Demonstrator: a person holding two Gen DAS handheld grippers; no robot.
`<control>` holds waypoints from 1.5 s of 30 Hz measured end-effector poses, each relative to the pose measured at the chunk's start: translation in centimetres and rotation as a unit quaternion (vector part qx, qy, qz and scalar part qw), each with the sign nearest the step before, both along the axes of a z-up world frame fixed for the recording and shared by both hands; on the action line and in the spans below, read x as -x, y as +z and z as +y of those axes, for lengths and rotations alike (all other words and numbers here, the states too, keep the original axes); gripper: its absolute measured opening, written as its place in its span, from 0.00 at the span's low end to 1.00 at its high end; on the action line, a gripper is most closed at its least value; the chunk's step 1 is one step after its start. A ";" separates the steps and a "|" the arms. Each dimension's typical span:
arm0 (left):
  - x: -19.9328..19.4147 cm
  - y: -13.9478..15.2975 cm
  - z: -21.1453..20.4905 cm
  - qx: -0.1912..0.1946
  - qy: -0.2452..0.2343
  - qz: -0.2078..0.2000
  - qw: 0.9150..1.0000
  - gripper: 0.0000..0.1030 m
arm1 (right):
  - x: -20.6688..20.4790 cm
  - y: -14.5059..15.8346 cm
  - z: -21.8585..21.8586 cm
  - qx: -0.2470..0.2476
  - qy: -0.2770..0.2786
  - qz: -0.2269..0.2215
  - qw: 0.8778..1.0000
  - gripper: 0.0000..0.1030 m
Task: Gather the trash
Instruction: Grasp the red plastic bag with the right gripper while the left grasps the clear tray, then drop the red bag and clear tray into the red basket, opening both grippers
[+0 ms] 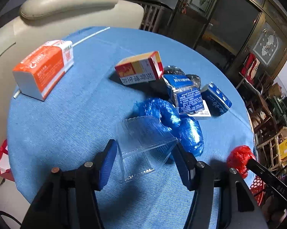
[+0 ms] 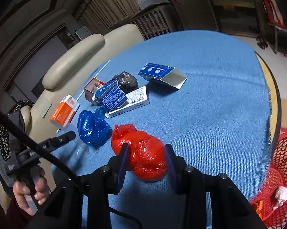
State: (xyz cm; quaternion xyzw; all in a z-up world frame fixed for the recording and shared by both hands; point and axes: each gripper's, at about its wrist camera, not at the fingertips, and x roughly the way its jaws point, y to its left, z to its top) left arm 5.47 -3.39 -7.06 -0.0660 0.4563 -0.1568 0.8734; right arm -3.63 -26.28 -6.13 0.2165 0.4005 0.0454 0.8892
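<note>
My left gripper (image 1: pixel 145 148) has its jaws around a clear plastic container (image 1: pixel 143 143) on the blue table; both pads touch its sides. My right gripper (image 2: pixel 146 150) is shut on a crumpled red plastic bag (image 2: pixel 145 154), which also shows in the left wrist view (image 1: pixel 238 158). A crumpled blue plastic bag (image 1: pixel 174 118) lies just beyond the container and shows in the right wrist view (image 2: pixel 92 126). Farther off lie a red and yellow box (image 1: pixel 139 67), a blue foil packet (image 1: pixel 187 95), a blue carton (image 1: pixel 216 99) and an orange box (image 1: pixel 44 68).
A red mesh basket (image 2: pixel 282 171) with a white paper wad (image 2: pixel 280 195) stands off the table's right edge. A beige chair (image 1: pixel 67 5) stands behind the table. A black wad (image 2: pixel 127 81) and a white box (image 2: pixel 132 101) lie among the trash. A white straw (image 1: pixel 92 35) lies at the far edge.
</note>
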 end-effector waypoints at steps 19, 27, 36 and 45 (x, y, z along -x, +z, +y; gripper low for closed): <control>9.3 6.0 -10.4 -0.001 -0.211 -0.089 0.973 0.59 | 10.2 1.6 -7.5 0.001 -0.090 -0.049 0.995 0.39; 12.3 5.0 -19.9 -0.029 -0.334 -0.066 0.940 0.60 | 16.8 1.4 -14.2 -0.004 -0.178 -0.049 0.983 0.39; 15.9 3.4 -30.3 -0.056 -0.433 -0.031 0.899 0.62 | 23.0 -0.7 -21.4 -0.042 -0.276 -0.030 0.960 0.42; 16.7 2.3 -32.7 -0.073 -0.447 -0.014 0.892 0.64 | 25.4 -1.9 -23.9 -0.088 -0.316 -0.029 0.944 0.55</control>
